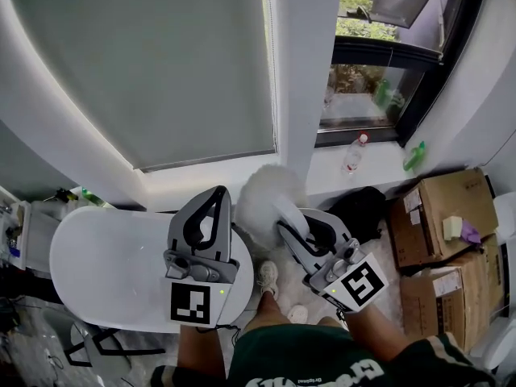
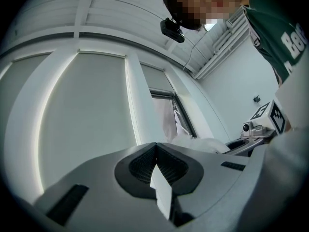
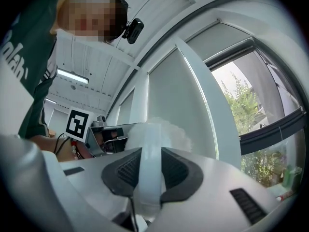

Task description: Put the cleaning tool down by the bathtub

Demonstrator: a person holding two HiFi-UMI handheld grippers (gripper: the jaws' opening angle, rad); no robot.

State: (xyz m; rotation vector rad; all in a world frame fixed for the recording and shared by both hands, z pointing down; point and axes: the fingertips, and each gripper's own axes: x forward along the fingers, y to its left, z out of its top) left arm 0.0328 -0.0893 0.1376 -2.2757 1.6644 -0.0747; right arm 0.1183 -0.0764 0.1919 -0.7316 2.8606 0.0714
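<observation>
The cleaning tool is a white fluffy duster (image 1: 260,192) on a white handle. My right gripper (image 1: 288,222) is shut on that handle, and the fluffy head sticks out past the fingertips toward the wall under the window. In the right gripper view the handle (image 3: 149,163) runs up between the dark pads to the duster head (image 3: 170,129). My left gripper (image 1: 218,195) hovers over the right end of the white oval bathtub (image 1: 81,236), its jaws shut with nothing in them; its tips (image 2: 155,148) meet. The duster head (image 2: 203,144) shows just right of them.
A clear bottle (image 1: 353,155) and a green bottle (image 1: 414,156) stand on the window sill. Cardboard boxes (image 1: 443,216) and a black bag (image 1: 367,206) sit on the floor at right. The person's shoes (image 1: 268,277) stand beside the tub. A cluttered shelf (image 1: 24,224) is at far left.
</observation>
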